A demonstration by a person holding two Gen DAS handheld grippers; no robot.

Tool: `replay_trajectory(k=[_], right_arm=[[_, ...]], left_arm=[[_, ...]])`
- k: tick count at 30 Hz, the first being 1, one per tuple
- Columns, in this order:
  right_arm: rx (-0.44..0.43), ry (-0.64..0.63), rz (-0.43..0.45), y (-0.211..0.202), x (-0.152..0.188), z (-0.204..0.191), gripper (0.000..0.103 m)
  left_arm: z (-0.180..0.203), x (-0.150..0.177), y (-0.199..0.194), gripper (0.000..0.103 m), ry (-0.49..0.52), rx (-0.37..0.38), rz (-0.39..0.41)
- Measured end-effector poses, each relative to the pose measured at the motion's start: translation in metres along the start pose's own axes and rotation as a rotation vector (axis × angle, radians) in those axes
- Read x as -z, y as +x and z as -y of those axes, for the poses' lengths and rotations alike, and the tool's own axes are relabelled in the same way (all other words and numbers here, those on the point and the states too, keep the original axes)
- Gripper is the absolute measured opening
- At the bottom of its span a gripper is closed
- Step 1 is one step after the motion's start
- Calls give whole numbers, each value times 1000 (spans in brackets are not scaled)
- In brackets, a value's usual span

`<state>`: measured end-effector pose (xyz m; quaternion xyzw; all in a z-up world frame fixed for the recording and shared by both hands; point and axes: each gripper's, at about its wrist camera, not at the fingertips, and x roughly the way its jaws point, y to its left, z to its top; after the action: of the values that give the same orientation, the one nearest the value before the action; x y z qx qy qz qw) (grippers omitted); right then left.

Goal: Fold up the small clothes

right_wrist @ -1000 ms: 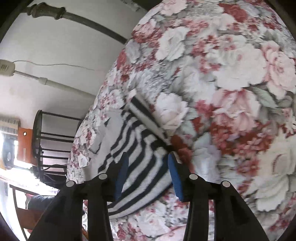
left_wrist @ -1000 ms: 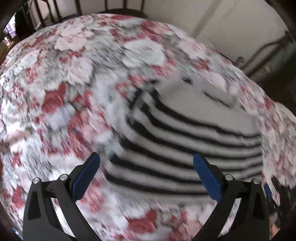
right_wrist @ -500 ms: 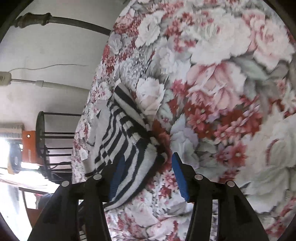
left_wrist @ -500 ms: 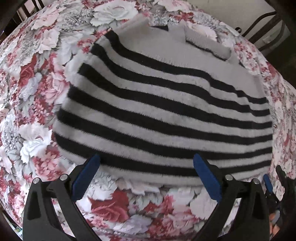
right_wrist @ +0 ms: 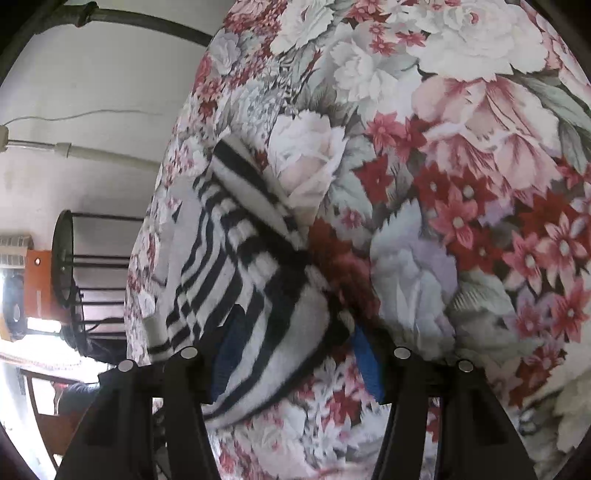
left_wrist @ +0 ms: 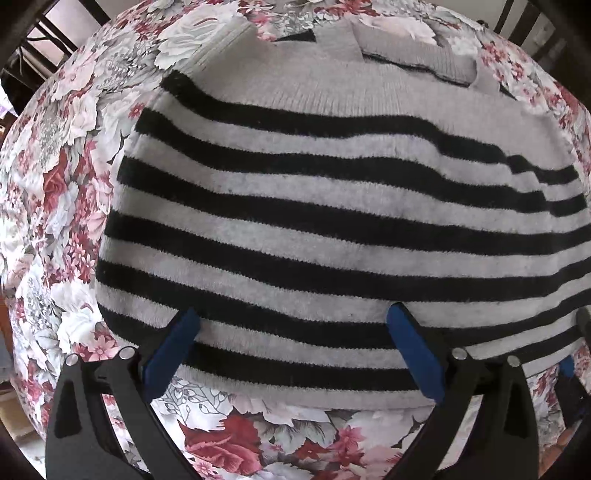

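A small grey sweater with black stripes (left_wrist: 332, 206) lies flat on a floral cloth (left_wrist: 66, 206), collar at the far side. My left gripper (left_wrist: 291, 350) is open just above the sweater's near hem, its blue pads (left_wrist: 173, 350) spread wide over the striped edge. In the right wrist view the sweater (right_wrist: 236, 266) shows from its side, with a corner bunched up. My right gripper (right_wrist: 295, 365) is open, and that bunched corner lies between its blue pads (right_wrist: 365, 365).
The floral cloth (right_wrist: 461, 184) covers the whole table. Dark metal chair frames (left_wrist: 543, 33) stand past the far edge. A black wire rack (right_wrist: 85, 273) and a white wall with a pipe (right_wrist: 92, 153) lie beyond the table's side.
The left gripper has moved in over the sweater's near hem, which now fills its view. The right gripper has closed in on the sweater's corner, and its jaws have spread a little.
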<state>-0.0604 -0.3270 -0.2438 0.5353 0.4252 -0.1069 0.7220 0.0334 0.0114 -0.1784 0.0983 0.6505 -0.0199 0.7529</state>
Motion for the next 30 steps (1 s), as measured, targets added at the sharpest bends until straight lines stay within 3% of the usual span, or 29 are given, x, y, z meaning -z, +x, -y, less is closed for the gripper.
replay_trajectory(k=[7, 8, 10, 12, 16, 30], right_arm=[[85, -75, 76, 13, -2, -16, 59], [102, -94, 86, 13, -2, -20, 58], [127, -121, 115, 9, -1, -27, 42], [109, -133, 128, 3, -1, -33, 34], [89, -161, 137, -8, 3, -45, 30], [55, -240, 142, -26, 25, -97, 29]], left_arm=[[7, -1, -4, 98, 9, 18, -14], [-11, 0, -7, 98, 13, 28, -14], [-15, -1, -15, 98, 25, 56, -11], [-13, 0, -20, 98, 41, 58, -3], [-2, 0, -26, 98, 71, 41, 11], [45, 2, -52, 98, 117, 88, 50]])
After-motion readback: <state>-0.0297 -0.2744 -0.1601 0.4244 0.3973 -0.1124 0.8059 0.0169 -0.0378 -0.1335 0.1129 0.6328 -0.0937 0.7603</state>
